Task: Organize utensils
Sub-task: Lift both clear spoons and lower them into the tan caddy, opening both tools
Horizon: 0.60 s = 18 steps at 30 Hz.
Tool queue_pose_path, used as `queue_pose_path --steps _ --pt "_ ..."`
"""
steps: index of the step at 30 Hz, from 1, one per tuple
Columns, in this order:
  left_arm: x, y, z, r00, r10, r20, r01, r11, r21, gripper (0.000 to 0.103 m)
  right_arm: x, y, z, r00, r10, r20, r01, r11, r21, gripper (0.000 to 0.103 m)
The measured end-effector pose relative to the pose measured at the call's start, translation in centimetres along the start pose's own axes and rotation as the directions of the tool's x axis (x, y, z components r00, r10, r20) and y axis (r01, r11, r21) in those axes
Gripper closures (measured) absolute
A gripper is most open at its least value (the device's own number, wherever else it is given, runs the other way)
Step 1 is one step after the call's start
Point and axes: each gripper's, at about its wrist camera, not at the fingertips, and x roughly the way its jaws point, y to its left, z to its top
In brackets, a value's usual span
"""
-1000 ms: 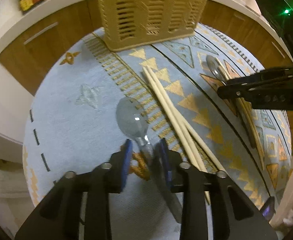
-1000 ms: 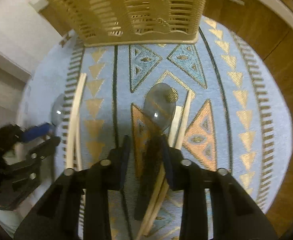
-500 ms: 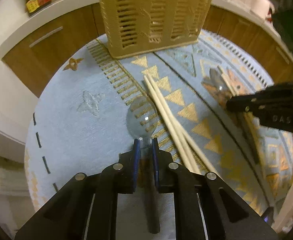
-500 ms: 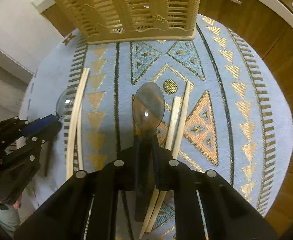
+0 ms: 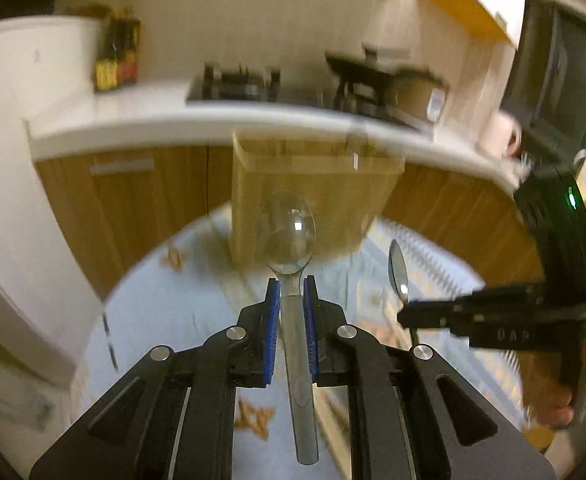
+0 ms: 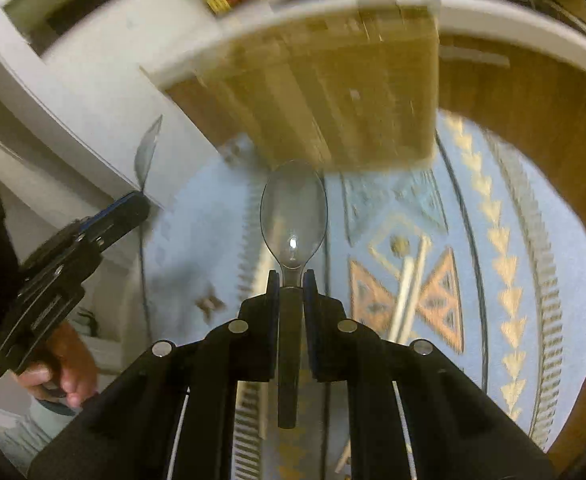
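My left gripper (image 5: 291, 294) is shut on the neck of a clear plastic spoon (image 5: 289, 232), held up off the cloth with its bowl in front of the tan slatted utensil basket (image 5: 313, 196). My right gripper (image 6: 291, 286) is shut on a second clear spoon (image 6: 293, 220), also lifted, with its bowl just below the same basket (image 6: 317, 92). The right gripper and its spoon (image 5: 398, 270) show at the right of the left wrist view. The left gripper (image 6: 129, 208) shows at the left of the right wrist view.
The round table has a blue patterned cloth (image 6: 493, 248). A pair of pale chopsticks (image 6: 409, 284) lies on it to the right of my right gripper. A white counter (image 5: 173, 124) with wooden cabinets (image 5: 133, 200) stands behind the table.
Both grippers closed on their spoons, then lifted them off the cloth and tilted up toward the basket. The views now look forward instead of down.
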Motion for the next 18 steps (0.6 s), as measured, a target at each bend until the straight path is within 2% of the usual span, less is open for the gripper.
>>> queue_pose_path --steps 4,5,9,12,13,16,18 --pt "-1.7 -0.6 3.9 0.990 -0.037 0.138 0.040 0.999 -0.022 0.093 -3.8 1.6 1.9 0.986 0.034 0.165 -0.021 0.997 -0.076 0.093" --pt "-2.2 -0.7 4.5 0.986 -0.038 0.163 0.042 0.999 -0.022 0.093 -5.0 2.2 2.4 0.974 0.035 0.225 -0.012 0.995 -0.102 0.093" --pt "-2.8 -1.4 7.7 0.956 -0.072 0.284 0.087 0.995 -0.041 0.093 -7.6 2.8 4.2 0.931 0.055 0.362 -0.011 0.992 -0.123 0.093" --pt "-2.6 -1.9 9.5 0.932 -0.091 0.352 0.114 0.993 -0.045 0.093 -9.7 2.5 5.6 0.879 0.052 0.474 0.010 0.992 -0.127 0.093" --pt "-2.7 -2.2 9.7 0.926 -0.088 0.367 0.113 0.993 -0.046 0.093 -10.1 2.5 6.0 0.854 0.046 0.518 0.029 0.990 -0.137 0.093" --pt "-1.5 -2.7 11.1 0.910 -0.060 0.411 0.083 0.996 -0.039 0.093 -11.2 2.6 7.5 0.791 -0.004 0.611 0.118 0.982 -0.147 0.093" --pt "-0.8 -2.9 11.6 0.899 -0.070 0.431 0.097 0.994 -0.040 0.093 -11.5 2.6 8.5 0.758 -0.042 0.651 0.170 0.976 -0.135 0.093"
